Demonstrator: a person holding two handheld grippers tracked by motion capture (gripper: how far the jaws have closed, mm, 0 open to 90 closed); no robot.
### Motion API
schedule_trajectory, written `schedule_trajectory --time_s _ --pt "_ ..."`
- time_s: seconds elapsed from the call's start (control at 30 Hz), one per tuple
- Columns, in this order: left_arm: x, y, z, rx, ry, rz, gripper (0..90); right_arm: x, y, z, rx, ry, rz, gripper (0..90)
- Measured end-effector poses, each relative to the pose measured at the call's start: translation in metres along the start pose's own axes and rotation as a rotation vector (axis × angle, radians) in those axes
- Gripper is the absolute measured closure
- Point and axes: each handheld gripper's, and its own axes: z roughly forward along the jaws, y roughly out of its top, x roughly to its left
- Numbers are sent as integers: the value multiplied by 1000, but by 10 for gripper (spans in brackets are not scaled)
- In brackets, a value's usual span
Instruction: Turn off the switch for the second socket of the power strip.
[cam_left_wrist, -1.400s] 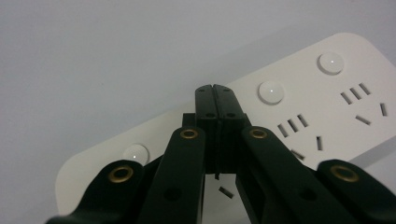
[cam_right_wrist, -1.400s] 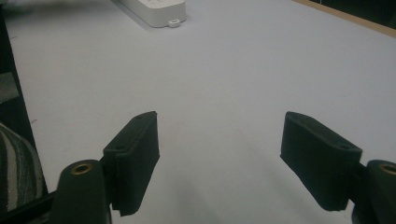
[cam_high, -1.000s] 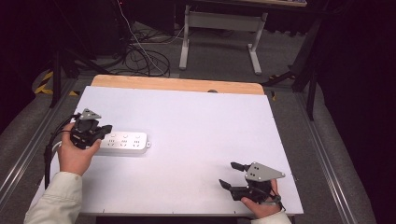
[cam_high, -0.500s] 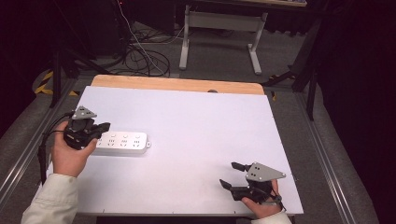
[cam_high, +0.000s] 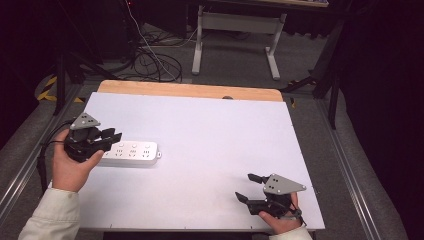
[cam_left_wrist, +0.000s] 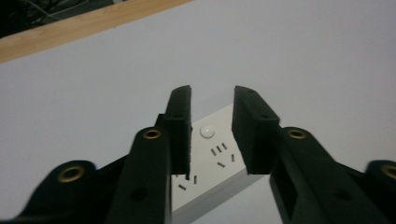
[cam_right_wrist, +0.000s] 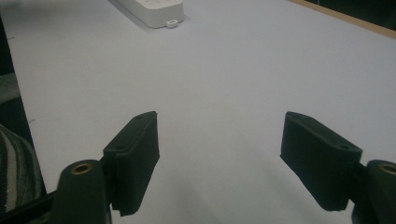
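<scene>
Power strip (cam_high: 131, 151) flat on tabletop (cam_high: 210, 135), left side. Left hand-held gripper (cam_high: 111, 137) above its end, jaws just opening, clear of it. Right hand-held gripper (cam_high: 247, 187) wide open, well apart.

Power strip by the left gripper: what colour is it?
White; the power strip shows best in the left gripper view.

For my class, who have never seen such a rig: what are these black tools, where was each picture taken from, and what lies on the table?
A person holds a hand-held two-jaw gripper in each hand. The high view looks down on the white table. The other two pictures come from cameras riding on each gripper, looking along its black jaws. A white power strip lies on the table. The left gripper hovers over its end, jaws just opened, gripping nothing. The right gripper rests near the table's front edge, jaws wide and empty.
</scene>
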Motion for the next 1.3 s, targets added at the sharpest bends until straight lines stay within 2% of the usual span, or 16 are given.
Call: schedule_trajectory --time_s 0.07,0.2,0.27,0.33,0.37,0.47,0.53,0.6,0.67,0.8,0.87,1.0,1.1,1.3 --pt "-6 3 -9 -36 -10 30 582 0 0 0 -2 1 1 282" --pt "-13 7 -19 -71 -31 53 506 1 0 1 -2 4 -3 282" --pt "-18 8 -25 -93 -57 59 481 1 1 0 -4 5 -4 282" --pt "-23 8 -32 -116 -75 83 426 1 1 0 -3 3 -5 282" --pt "-23 8 -32 -116 -75 83 403 1 1 0 -3 3 -5 282" --pt "-27 6 -38 -141 -110 90 342 1 1 0 -6 4 -5 282" --pt "-30 5 -41 -163 -139 80 325 1 1 -1 -5 1 -7 282" --pt "-33 3 -44 -178 -164 88 308 1 1 -1 -6 2 -6 282" --pt "-37 -1 -46 -197 -187 106 249 1 1 -1 -9 3 -6 282" --pt "-42 -7 -47 -201 -220 106 234 1 1 -1 -11 5 -7 282" --pt "-46 -11 -46 -210 -240 125 219 1 1 -2 -12 5 -7 282" --pt "-54 -22 -44 -253 -288 134 197 1 1 -2 -14 5 -9 282" --pt "-58 -32 -39 -298 -304 141 193 1 1 -2 -15 5 -9 282" --pt "-60 -54 -27 -313 -309 140 180 1 1 -3 -16 6 -9 282"
